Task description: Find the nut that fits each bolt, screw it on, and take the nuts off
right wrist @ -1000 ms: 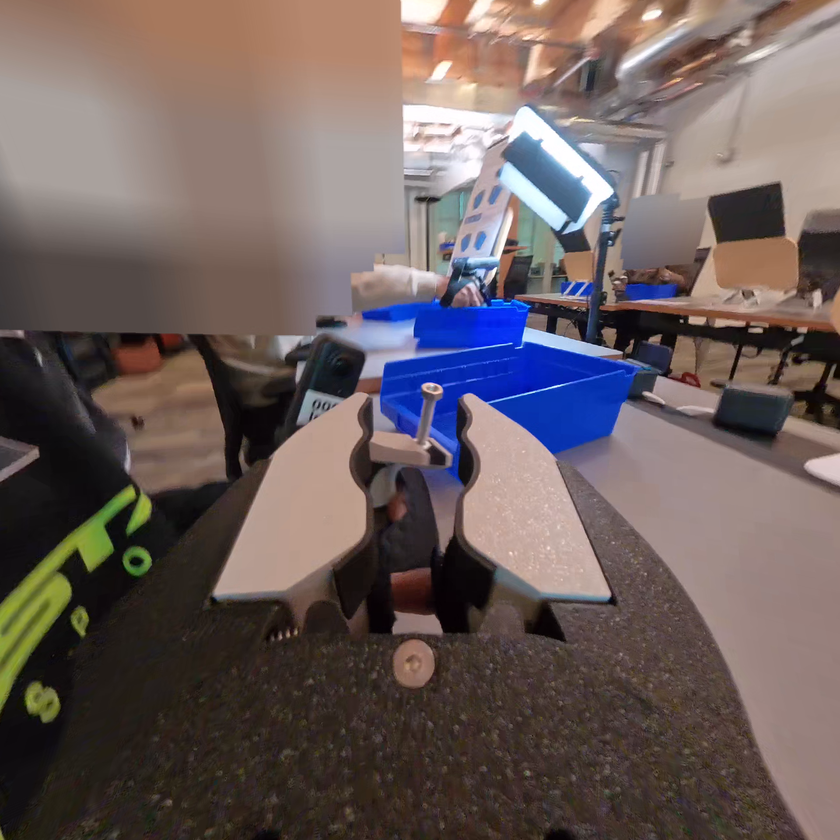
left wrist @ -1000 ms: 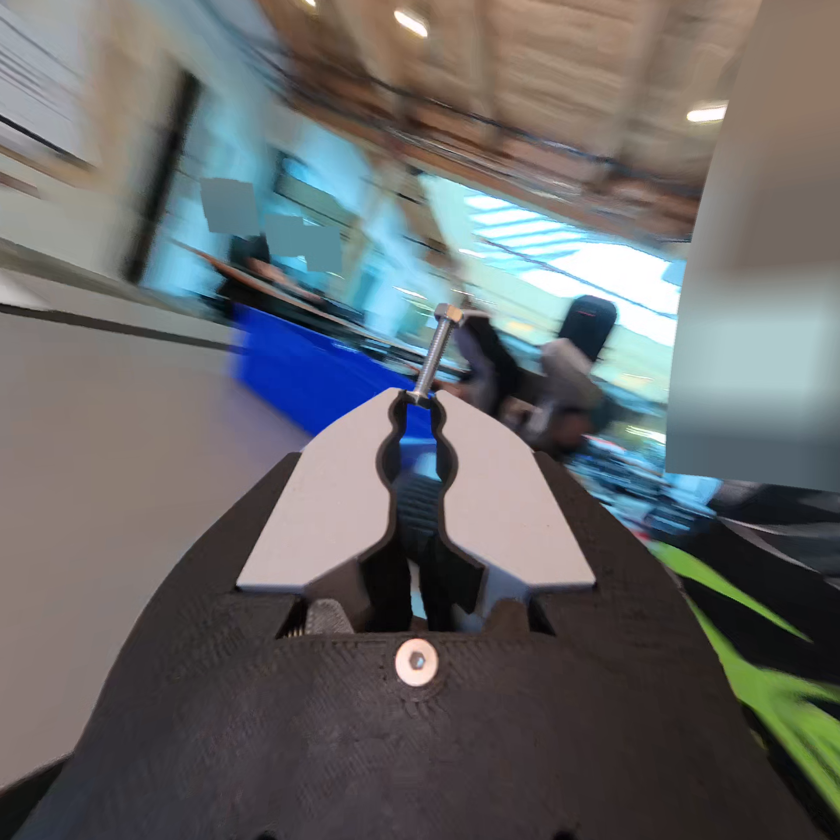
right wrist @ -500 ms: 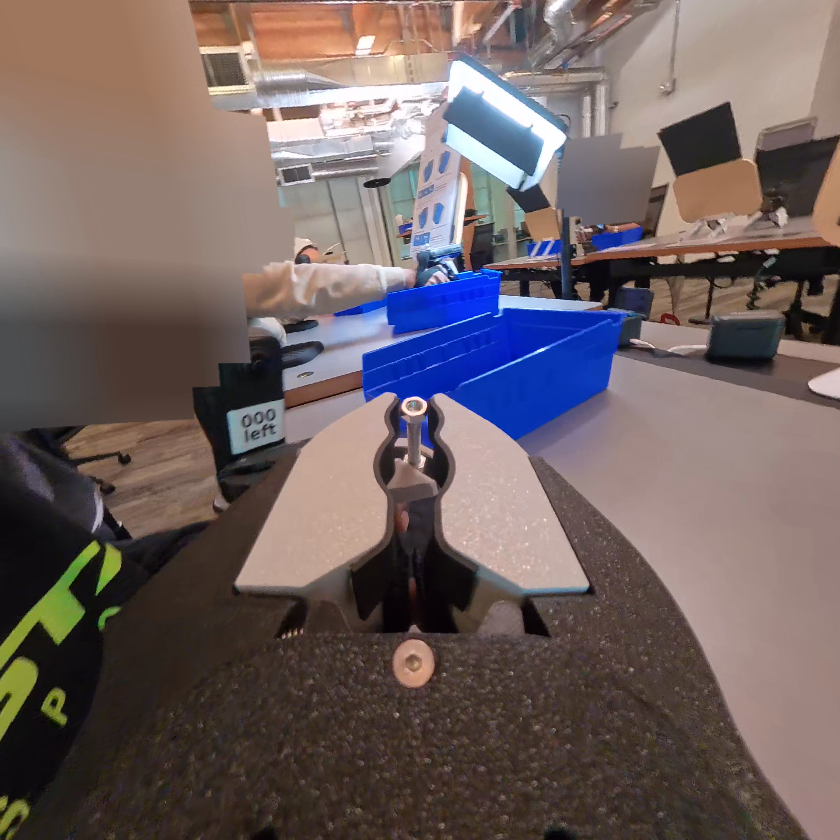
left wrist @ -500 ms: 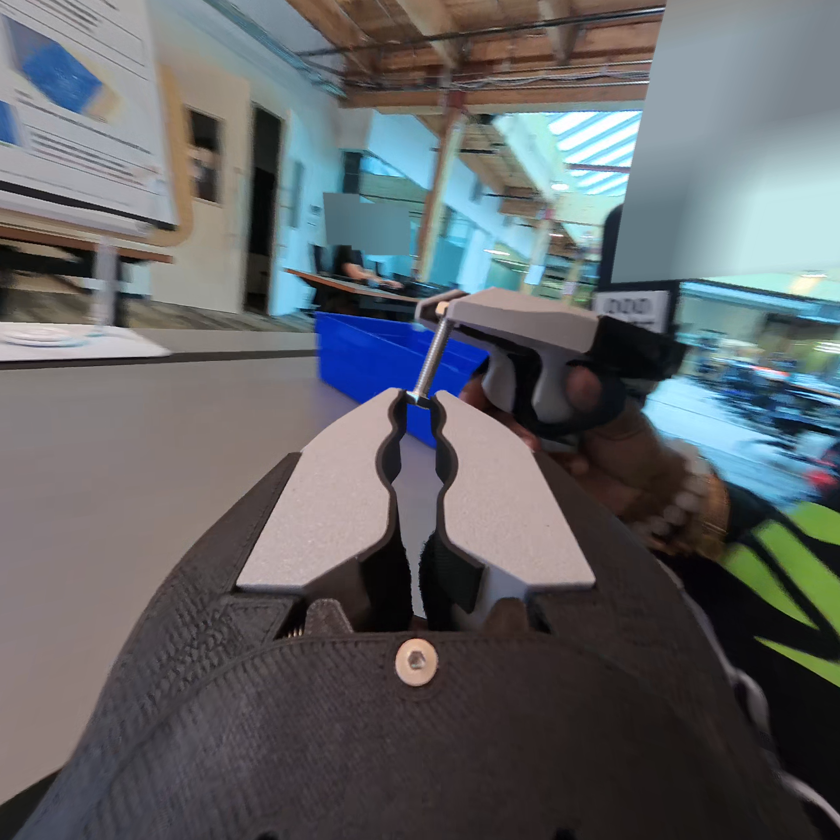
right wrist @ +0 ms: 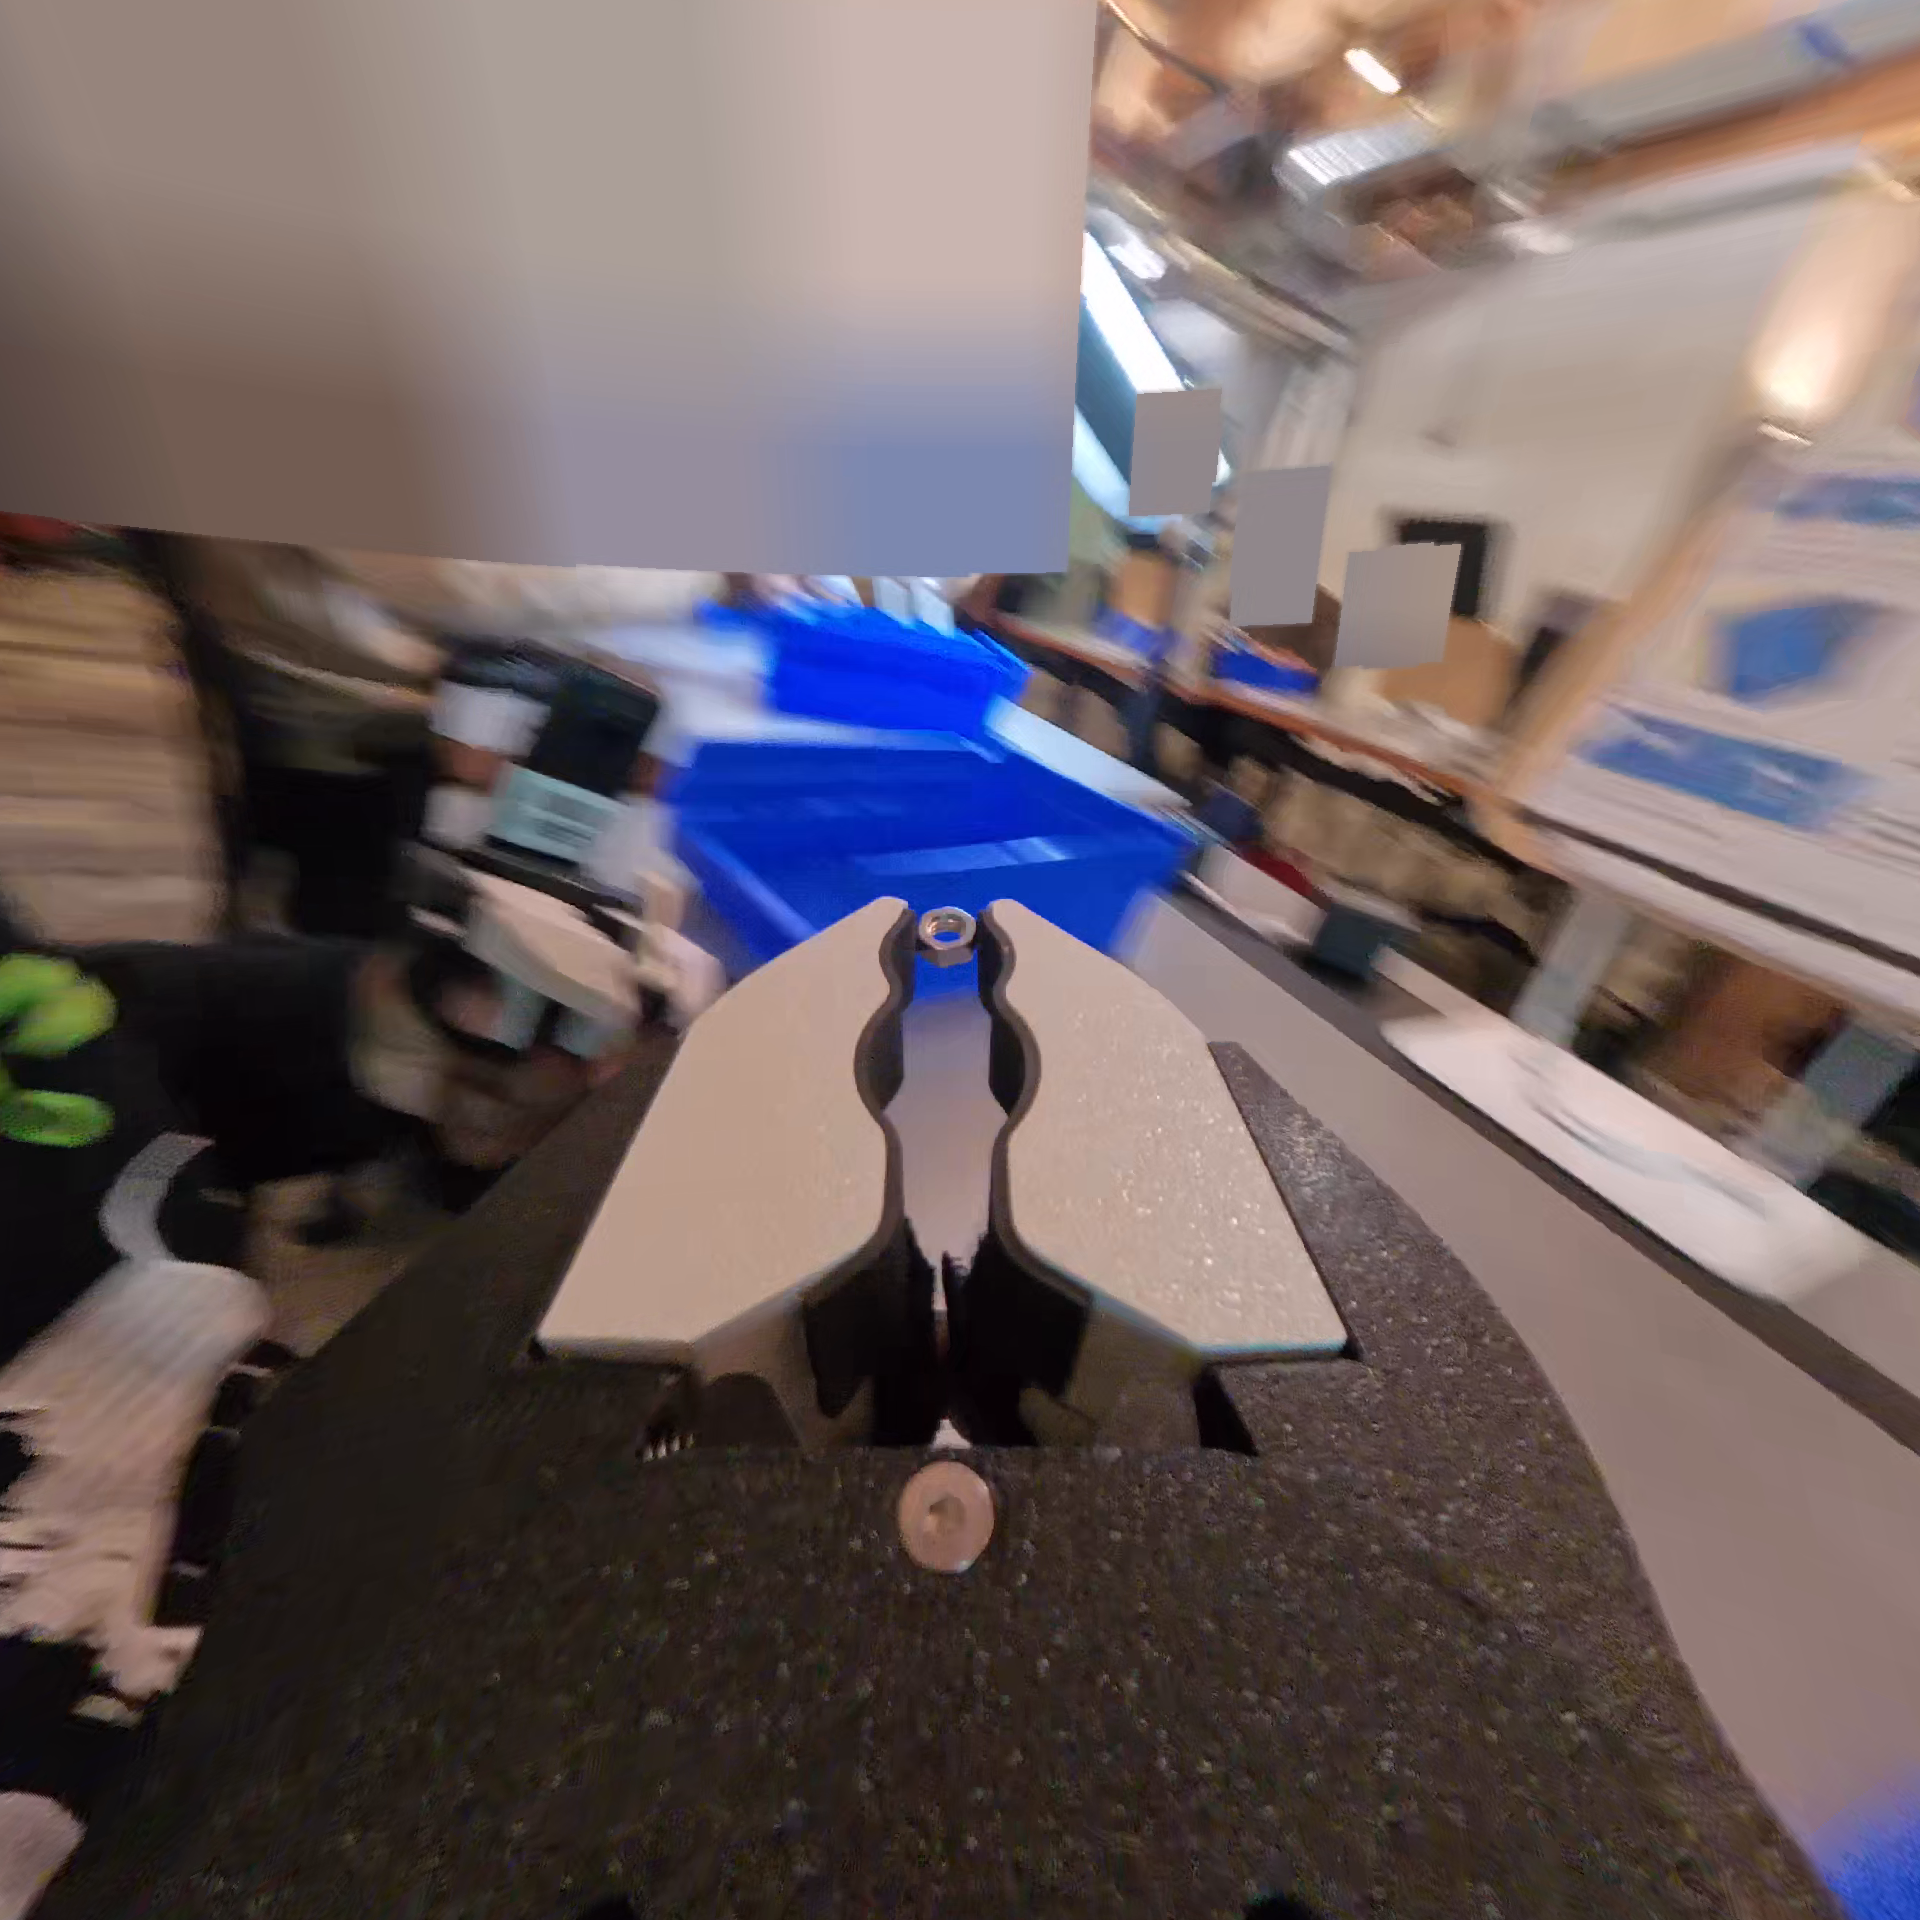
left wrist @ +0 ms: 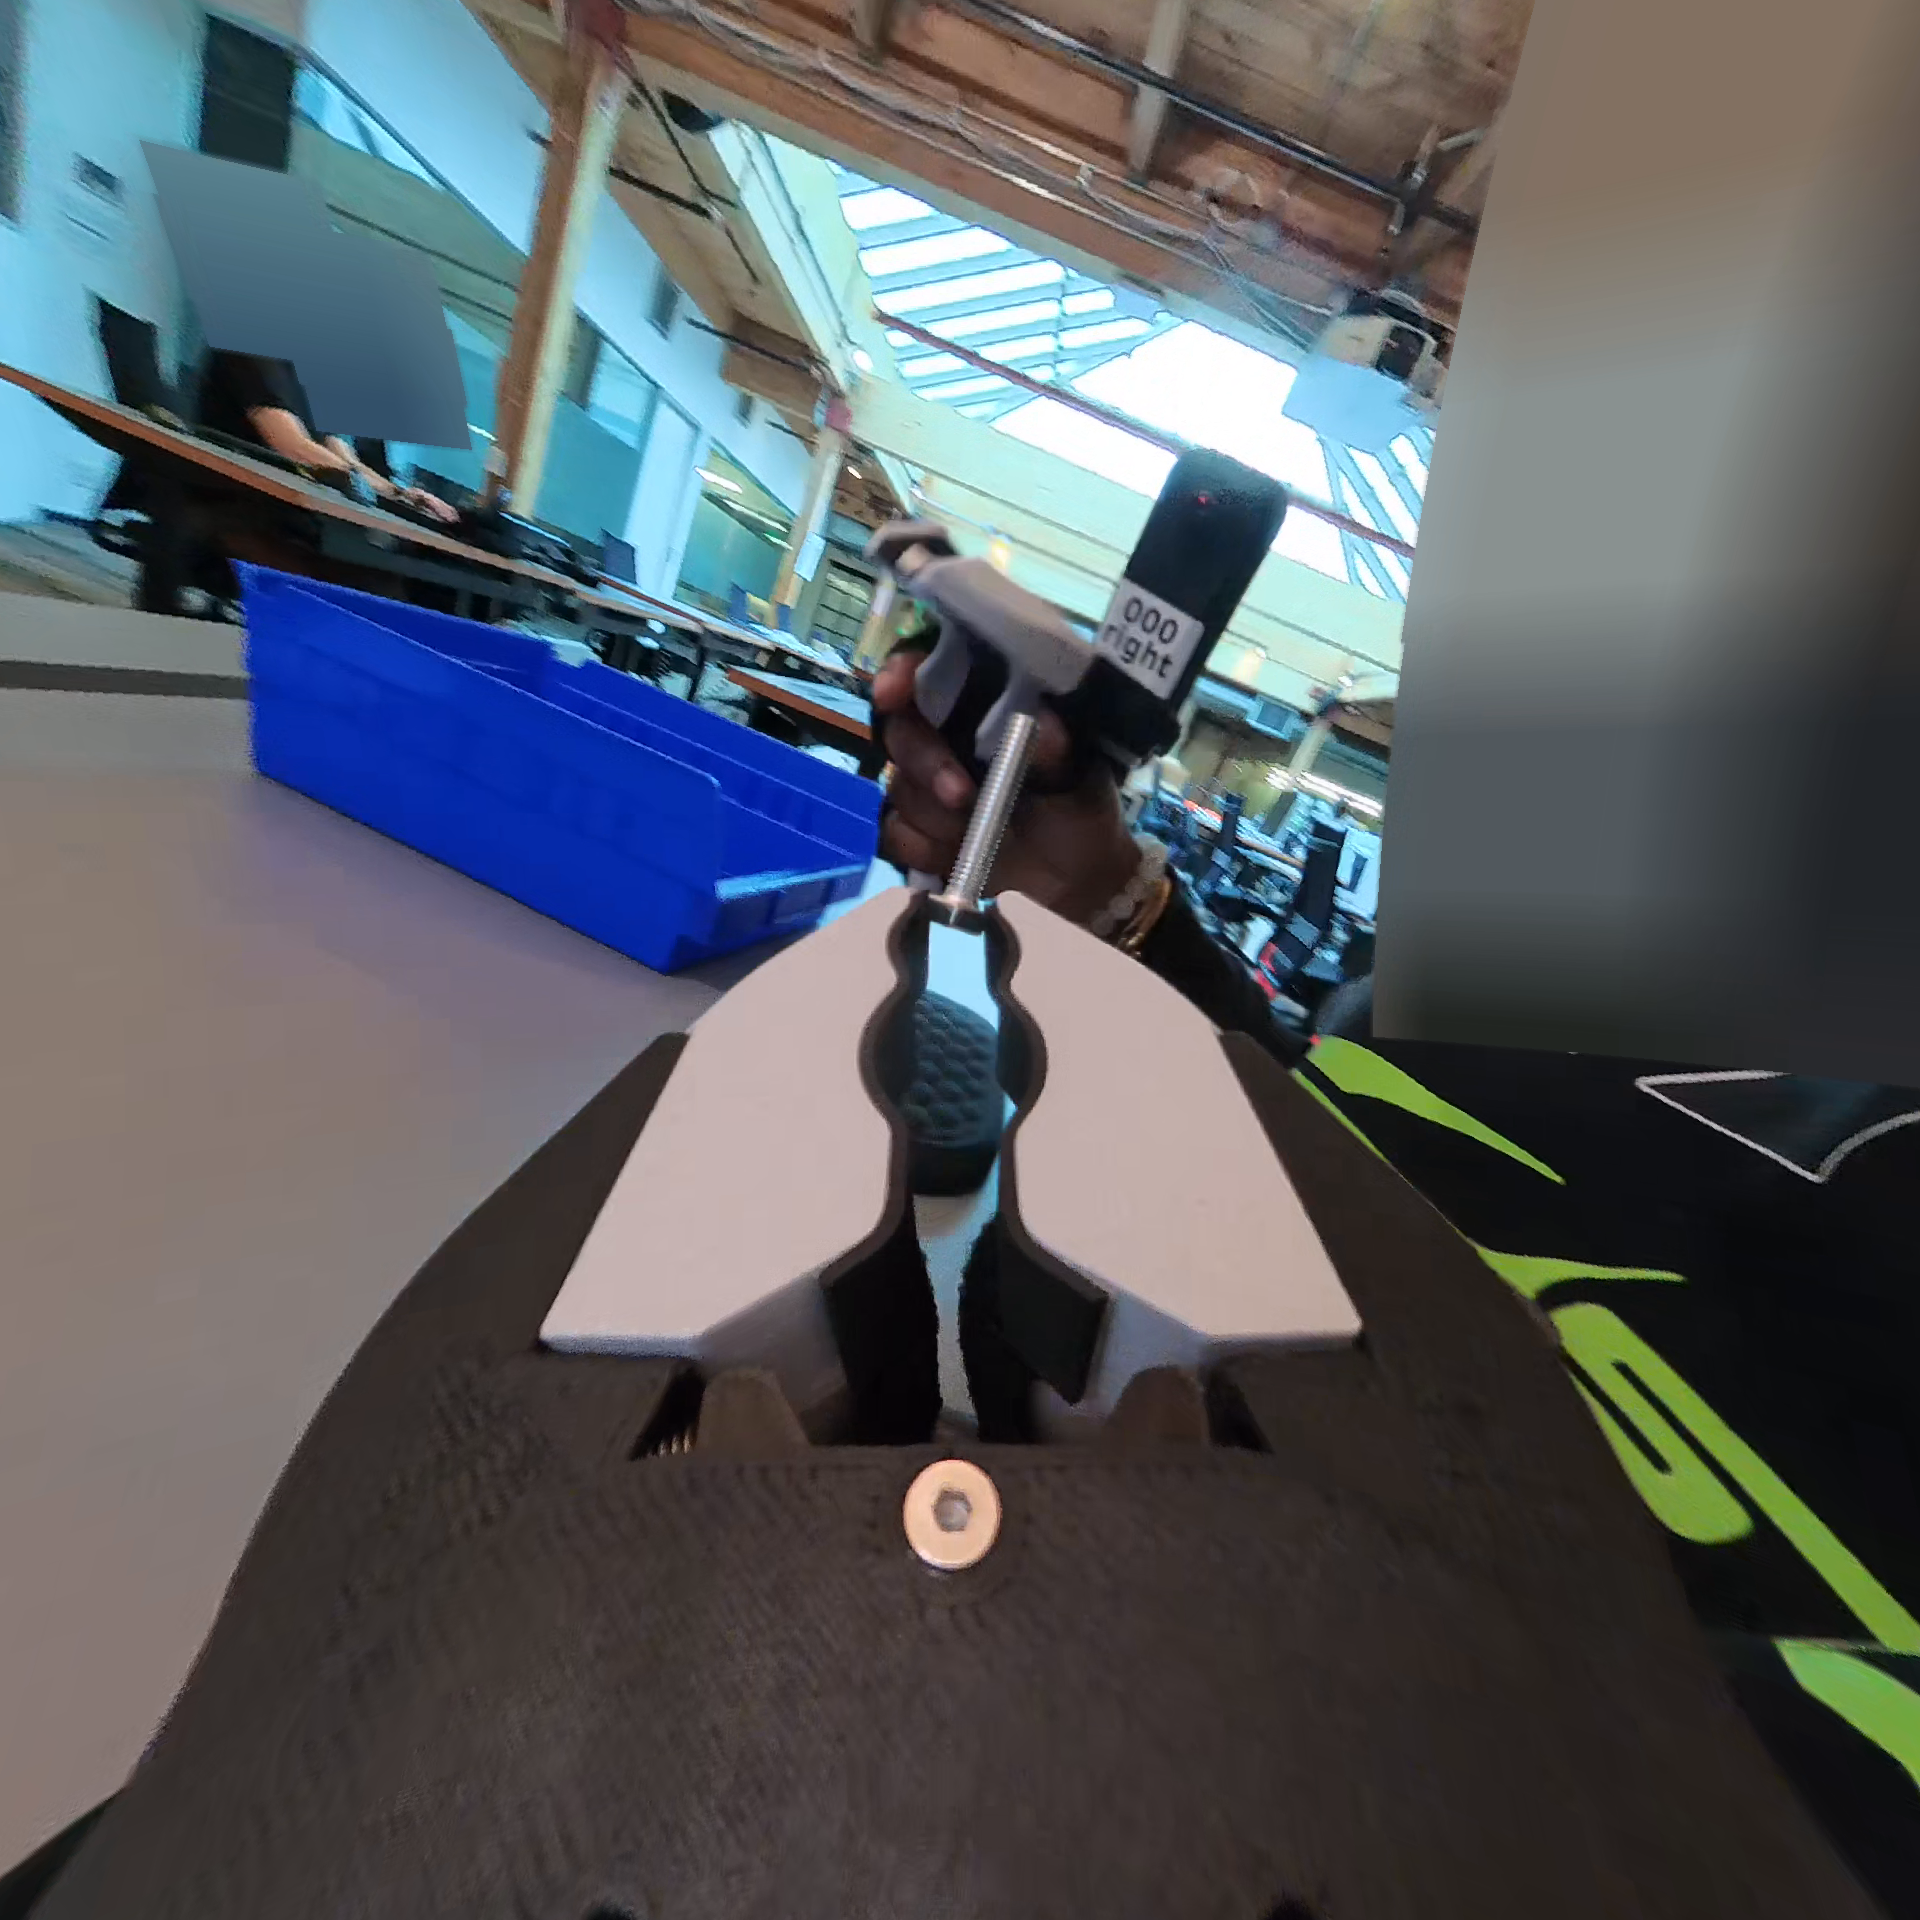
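Left gripper (left wrist: 954, 914) has its jaws clamped on the bolt (left wrist: 992, 805) by the head only, shank sticking up over the bench (left wrist: 260, 987). Right gripper (right wrist: 943, 928) pinches the little nut (right wrist: 943, 926) at the very tips. Risky: a slight tilt could cross-thread it, or the nut could pop out and roll off.

A white sticker (left wrist: 1151, 646) with dark printed characters in two short lines sits on the black body of the right gripper (left wrist: 914, 566), seen in the left wrist view. Bright green lettering (left wrist: 1662, 1455) runs across a black garment at the right edge of that view, only partly in frame. In the right wrist view a pale label (right wrist: 545, 810) and blue-and-white posters (right wrist: 1756, 717) are too blurred to read.
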Demonstrator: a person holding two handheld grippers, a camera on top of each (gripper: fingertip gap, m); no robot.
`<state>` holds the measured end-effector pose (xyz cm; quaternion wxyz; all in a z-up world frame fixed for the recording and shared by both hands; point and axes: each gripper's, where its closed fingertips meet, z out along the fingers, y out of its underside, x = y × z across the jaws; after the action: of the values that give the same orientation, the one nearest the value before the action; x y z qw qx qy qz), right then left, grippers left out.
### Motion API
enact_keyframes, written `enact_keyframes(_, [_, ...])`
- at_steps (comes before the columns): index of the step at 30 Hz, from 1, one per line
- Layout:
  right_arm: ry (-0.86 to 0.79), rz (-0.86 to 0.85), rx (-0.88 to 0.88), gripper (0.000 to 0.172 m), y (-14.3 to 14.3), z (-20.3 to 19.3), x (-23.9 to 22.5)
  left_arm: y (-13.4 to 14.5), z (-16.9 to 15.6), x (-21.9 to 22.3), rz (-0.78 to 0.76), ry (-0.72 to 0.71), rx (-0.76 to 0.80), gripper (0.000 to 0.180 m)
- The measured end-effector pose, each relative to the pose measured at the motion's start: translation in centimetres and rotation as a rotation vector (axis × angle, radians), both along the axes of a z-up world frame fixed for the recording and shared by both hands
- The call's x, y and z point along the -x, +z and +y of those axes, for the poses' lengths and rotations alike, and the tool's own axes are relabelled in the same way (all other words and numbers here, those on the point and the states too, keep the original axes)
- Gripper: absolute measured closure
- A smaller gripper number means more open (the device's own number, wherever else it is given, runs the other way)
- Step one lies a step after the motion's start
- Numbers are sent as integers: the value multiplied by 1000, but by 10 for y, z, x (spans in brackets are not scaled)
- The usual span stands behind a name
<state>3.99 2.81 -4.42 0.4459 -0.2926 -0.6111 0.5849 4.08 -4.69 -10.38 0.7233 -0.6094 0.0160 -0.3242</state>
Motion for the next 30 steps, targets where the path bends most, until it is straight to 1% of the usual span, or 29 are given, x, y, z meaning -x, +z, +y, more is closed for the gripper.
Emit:
enact_keyframes(3, [-412, -222, -119, 161, -32, 97, -3, 3, -2, 11, -29, 76, -32, 171])
enact_keyframes(4, [-522, -307, -153, 160, -44, 127, -10, 4, -2, 14, -37, 90, -39, 170])
enact_keyframes(5, [-601, -398, -185, 160, -58, 152, -17, 4, -3, 16, -44, 98, -42, 170])
enact_keyframes(7, [-682, -576, -215, 160, -85, 188, -30, 3, -2, 16, -47, 100, -36, 170])
enact_keyframes(9, [-685, -748, -222, 160, -113, 208, -37, 2, -1, 16, -34, 110, -27, 170])
enact_keyframes(12, [-652, -948, -277, 160, -148, 227, -42, 0, 1, 15, -16, 114, -14, 171])
enact_keyframes(14, [-620, -1037, -302, 160, -163, 234, -41, -1, 2, 14, -12, 111, -6, 170])
enact_keyframes(16, [-575, -1094, -299, 160, -172, 236, -37, -1, 2, 14, -11, 110, -2, 171])
enact_keyframes(25, [-434, -1189, -311, 157, -184, 236, -26, -3, 4, 13, -9, 101, 11, 170])
enact_keyframes(27, [-434, -1191, -309, 153, -183, 237, -26, -3, 4, 12, -6, 100, 13, 170])
enact_keyframes(30, [-482, -1161, -304, 152, -175, 241, -29, -4, 5, 11, 2, 98, 21, 170])
